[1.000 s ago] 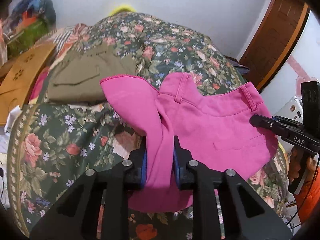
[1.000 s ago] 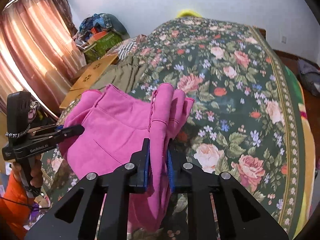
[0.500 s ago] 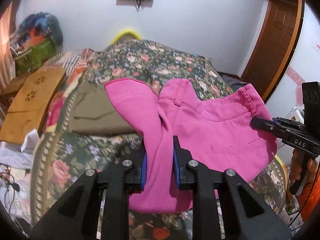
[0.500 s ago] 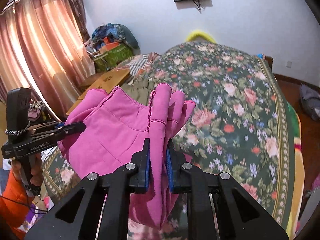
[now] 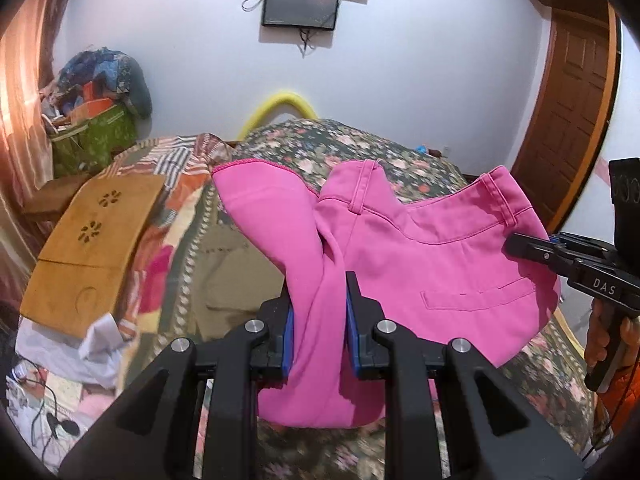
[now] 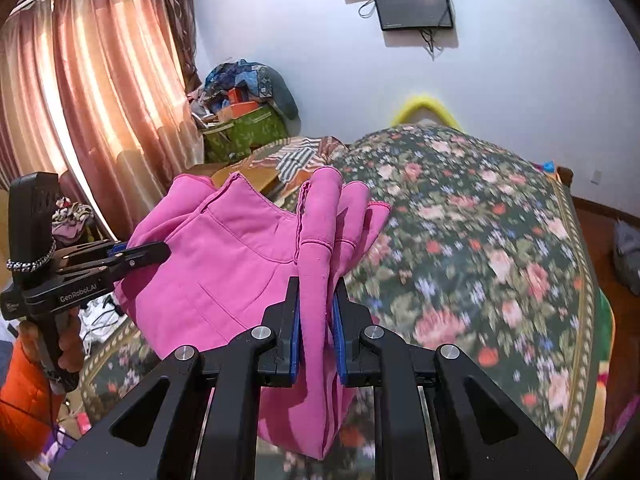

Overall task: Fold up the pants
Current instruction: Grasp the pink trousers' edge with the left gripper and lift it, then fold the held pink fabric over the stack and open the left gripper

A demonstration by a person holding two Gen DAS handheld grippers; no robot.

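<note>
The pink pants [image 5: 432,272] hang in the air between my two grippers, above the floral bed [image 6: 480,240]. My left gripper [image 5: 319,300] is shut on a bunched pink fold near one end. My right gripper [image 6: 315,304] is shut on gathered pink cloth at the other end of the pants [image 6: 240,264]. The waistband with belt loops faces up in the left wrist view. The right gripper also shows at the right edge of the left wrist view [image 5: 516,245], and the left gripper at the left of the right wrist view [image 6: 160,250].
Folded olive pants [image 5: 240,272] lie on the bed's left side. A wooden board [image 5: 92,236] and striped cloth [image 5: 180,160] sit left of the bed. A green bag [image 6: 248,128] with piled clothes stands by the curtain [image 6: 100,100]. A wooden door [image 5: 572,120] is at right.
Both grippers have lifted the pink pants higher off the bed and tilted up; more of the wall and screen now shows. Both grips stay shut.
</note>
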